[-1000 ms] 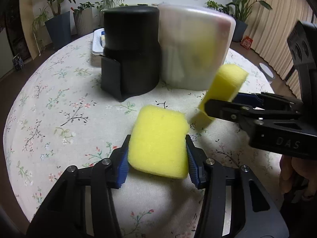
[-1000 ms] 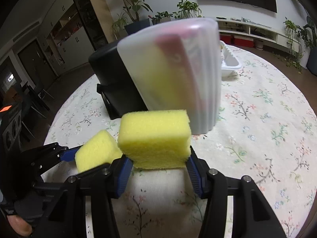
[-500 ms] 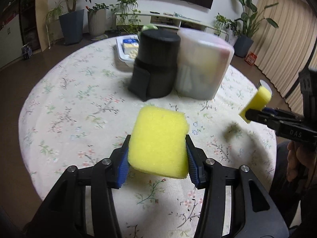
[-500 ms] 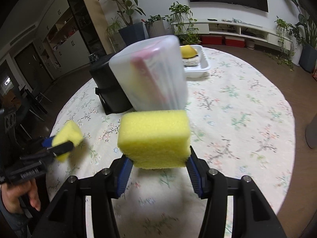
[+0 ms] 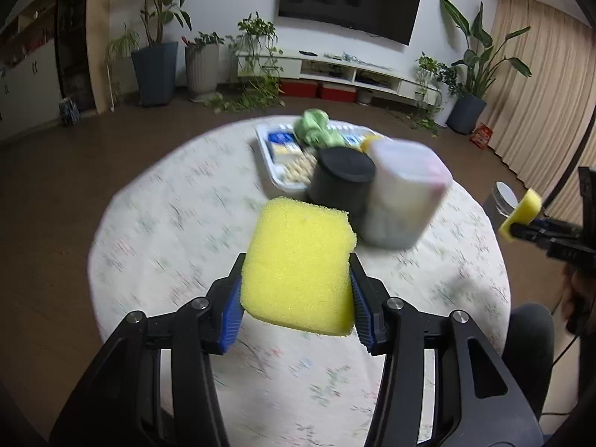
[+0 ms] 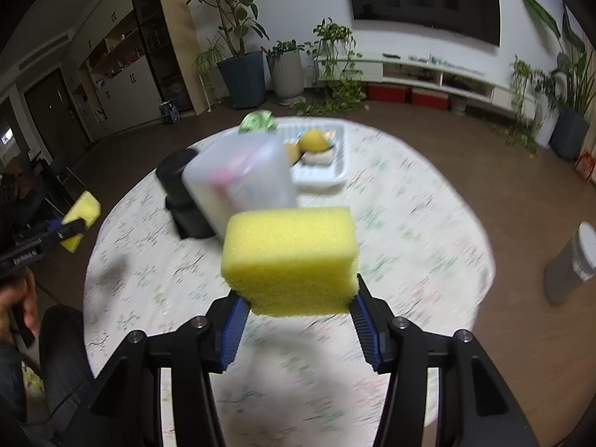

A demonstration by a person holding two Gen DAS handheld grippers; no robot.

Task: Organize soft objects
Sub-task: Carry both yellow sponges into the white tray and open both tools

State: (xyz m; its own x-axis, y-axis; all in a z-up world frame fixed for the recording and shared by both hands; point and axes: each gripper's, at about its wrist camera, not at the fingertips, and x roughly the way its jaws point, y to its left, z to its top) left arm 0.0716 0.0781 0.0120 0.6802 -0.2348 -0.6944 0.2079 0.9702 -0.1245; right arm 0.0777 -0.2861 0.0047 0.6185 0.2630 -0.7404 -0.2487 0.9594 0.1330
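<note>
My left gripper point(image 5: 296, 305) is shut on a flat yellow sponge point(image 5: 298, 264), held high above the round floral table point(image 5: 167, 246). A thicker yellow sponge point(image 6: 290, 260) is clamped in my right gripper point(image 6: 296, 314), also well above the table. Each gripper shows up small in the other's view: the right gripper point(image 5: 521, 219) with its sponge at the far right edge, the left gripper point(image 6: 78, 219) with its sponge at the far left. A black cylinder container point(image 5: 342, 182) and a frosted plastic container point(image 5: 406, 193) stand together near the table's middle.
A white tray point(image 5: 272, 164) holding a green cloth point(image 5: 314, 130) and other soft items sits at the table's far side. A grey bin point(image 6: 570, 264) stands on the floor to the right. A person's hand point(image 6: 18, 298) and knee are at the left edge.
Both grippers have risen and pulled back from the containers with their sponges still clamped. The table and containers now look much smaller and farther away, and the grippers are farther apart.
</note>
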